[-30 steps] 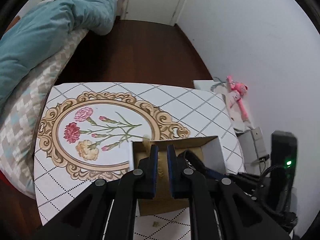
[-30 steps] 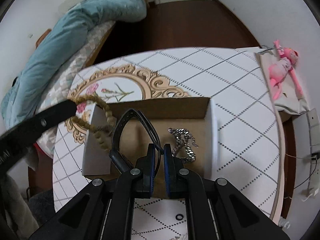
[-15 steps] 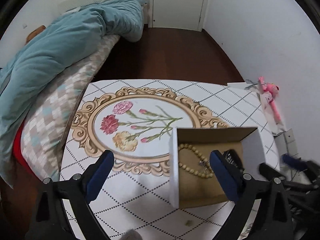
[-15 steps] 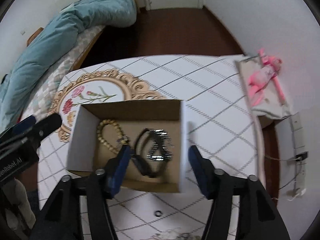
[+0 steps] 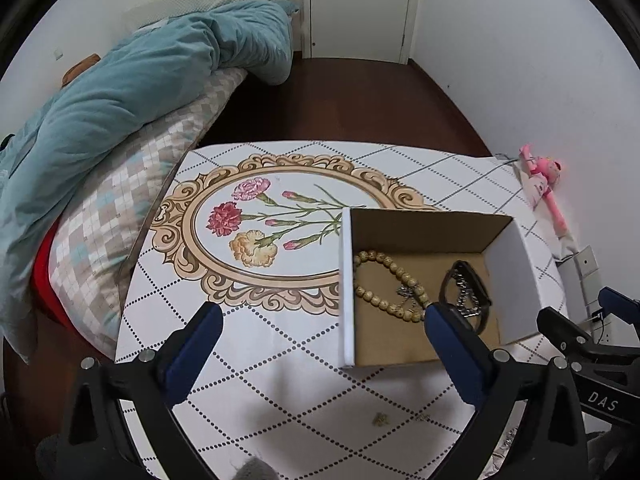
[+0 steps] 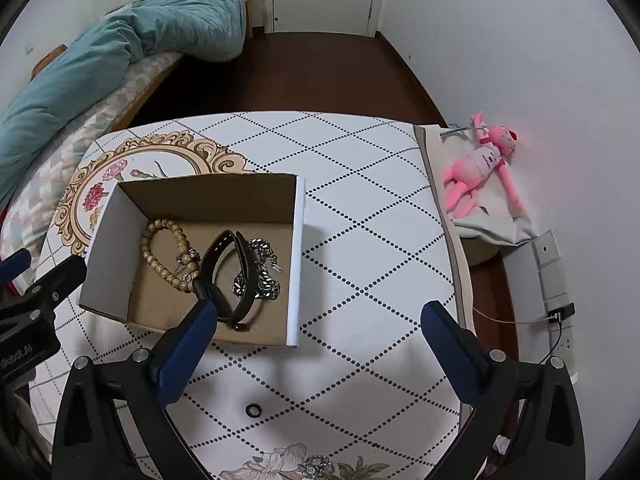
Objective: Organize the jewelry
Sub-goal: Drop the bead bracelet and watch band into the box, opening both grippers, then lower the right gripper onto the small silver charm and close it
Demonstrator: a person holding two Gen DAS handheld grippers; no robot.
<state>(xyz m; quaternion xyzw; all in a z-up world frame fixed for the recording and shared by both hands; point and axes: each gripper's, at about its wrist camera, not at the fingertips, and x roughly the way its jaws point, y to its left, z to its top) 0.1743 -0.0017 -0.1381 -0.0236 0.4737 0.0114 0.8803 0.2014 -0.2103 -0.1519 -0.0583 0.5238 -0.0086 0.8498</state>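
An open cardboard box [image 6: 296, 248] [image 5: 347, 280] stands on the patterned table. In it lie a tan bead bracelet [image 6: 164, 252] [image 5: 384, 280], a black strap [image 6: 224, 264] [image 5: 468, 280] and a silver chain [image 6: 260, 272]. My right gripper [image 6: 320, 316] is open and empty, raised over the box's right wall. My left gripper [image 5: 320, 320] is open and empty, raised over the box's left wall. A small black ring [image 6: 253, 410] lies on the table in front of the box. A silver piece [image 6: 318, 465] lies at the near edge.
A pink plush toy [image 6: 480, 168] lies on a grey cloth beside the wall, right of the table. A bed with a teal duvet [image 5: 120, 96] stands to the left. Wall sockets with cables [image 6: 554, 280] are on the right. A small crumb [image 5: 380, 420] lies on the table.
Both grippers opened and let the bead bracelet and the black strap drop into the box. Both then pulled back and up from the box.
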